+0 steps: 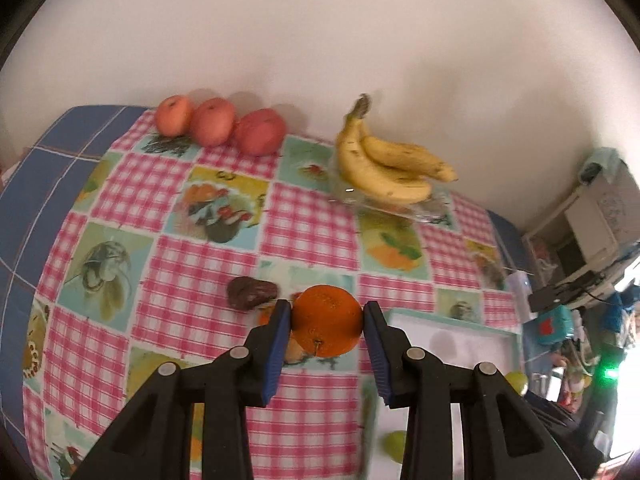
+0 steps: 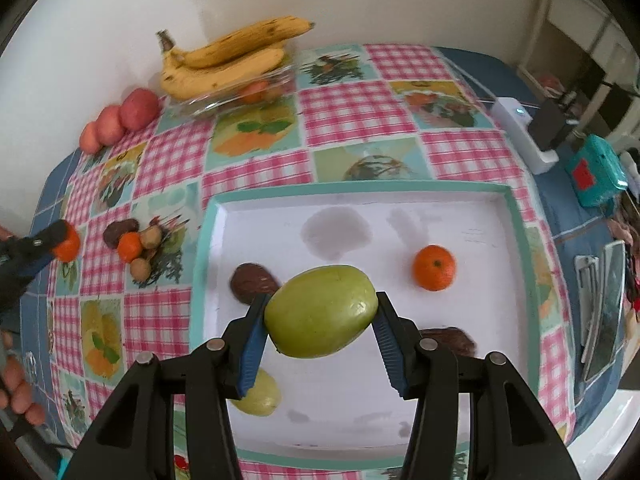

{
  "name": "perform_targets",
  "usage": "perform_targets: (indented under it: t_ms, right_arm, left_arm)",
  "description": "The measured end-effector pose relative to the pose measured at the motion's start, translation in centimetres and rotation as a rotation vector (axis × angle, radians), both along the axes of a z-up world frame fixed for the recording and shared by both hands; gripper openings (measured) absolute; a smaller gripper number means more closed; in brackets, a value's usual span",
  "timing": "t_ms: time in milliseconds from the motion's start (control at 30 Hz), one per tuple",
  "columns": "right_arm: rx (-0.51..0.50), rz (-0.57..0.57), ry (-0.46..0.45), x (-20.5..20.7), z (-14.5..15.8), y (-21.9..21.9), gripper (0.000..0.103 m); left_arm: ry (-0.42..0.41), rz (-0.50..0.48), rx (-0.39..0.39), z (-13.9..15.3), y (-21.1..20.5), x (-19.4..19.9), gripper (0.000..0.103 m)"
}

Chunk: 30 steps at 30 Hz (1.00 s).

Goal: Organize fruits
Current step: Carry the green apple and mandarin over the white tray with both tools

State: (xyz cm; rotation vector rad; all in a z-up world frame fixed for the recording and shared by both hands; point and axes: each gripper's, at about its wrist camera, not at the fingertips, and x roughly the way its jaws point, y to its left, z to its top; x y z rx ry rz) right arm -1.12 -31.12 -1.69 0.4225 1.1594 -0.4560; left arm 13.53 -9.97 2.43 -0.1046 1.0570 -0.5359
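Note:
My left gripper is shut on an orange tangerine, held above the checked tablecloth; it also shows at the left in the right wrist view. My right gripper is shut on a green fruit, held over the white tray. On the tray lie a tangerine, two dark brown fruits and another green fruit. A small pile of a dark fruit, a tangerine and two tan fruits sits left of the tray.
Bananas lie on a glass dish by the back wall, with three red apples to their left. A white box, a teal box and a phone stand at the table's right edge.

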Motion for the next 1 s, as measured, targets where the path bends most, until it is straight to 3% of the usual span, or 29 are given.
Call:
perform_targets:
  t_ms: [300, 567, 833, 1000]
  right_arm:
    - [-0.037, -0.154, -0.014, -3.7, 1.2, -4.9, 0.053]
    - [-0.059, -0.233, -0.039, -6.1, 2.3, -7.7, 0.053]
    - [-0.066, -0.252, -0.065, -7.2, 2.9, -8.5, 0.053]
    - [-0.038, -0.244, -0.013, -6.7, -0.2, -8.8, 0.053]
  left_arm:
    - [0.018, -0.141, -0.056, 1.7, -4.6, -3.5, 0.039]
    - [0.046, -0.29, -0.039, 1.4, -10.1, -7.2, 0.039]
    - [0.084, -0.395, 0.081, -3.1, -14.6, -10.6, 0.039]
    - [0.142, -0.419, 0.177, -7.6, -15.9, -11.5, 0.039]
